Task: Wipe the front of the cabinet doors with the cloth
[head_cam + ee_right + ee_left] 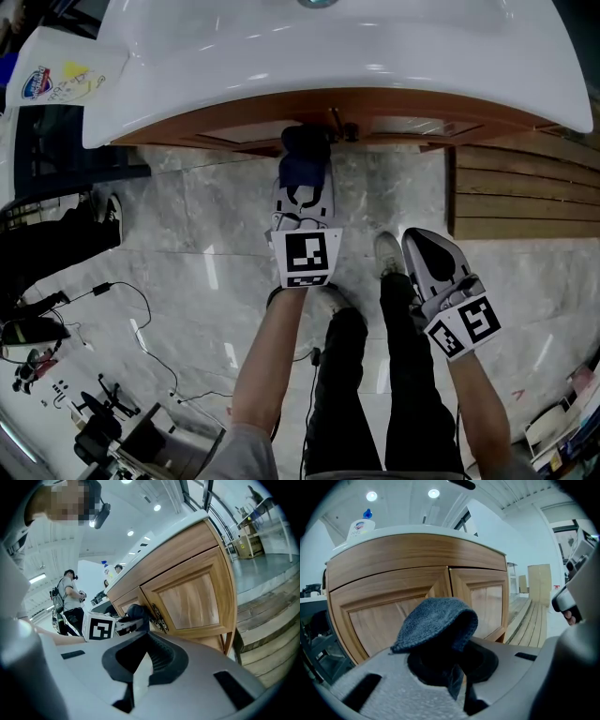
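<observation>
Left hand-held gripper: jaws clamped on a bunched dark blue-grey knitted cloth. The wad bulges forward past the jaw tips, so fabric rather than plastic meets the wood. Cabinet doors: two panelled wooden fronts, one ahead and left of this hand-held gripper, one ahead and right. The cloth is held at their meeting edge, just beside the knobs. From the right gripper view it appears to be against the wood, though contact is not certain. Judged stage: wiping at the centre seam, with both panels left to cover. Right hand-held gripper: jaws together and empty, held low, behind and to the right of the left one, well apart from the doors, presumably to stay out of the stroke. White basin counter: overhangs above the cloth. Cleaner bottle: upright on the counter, up and left of the left hand-held gripper, untouched.
</observation>
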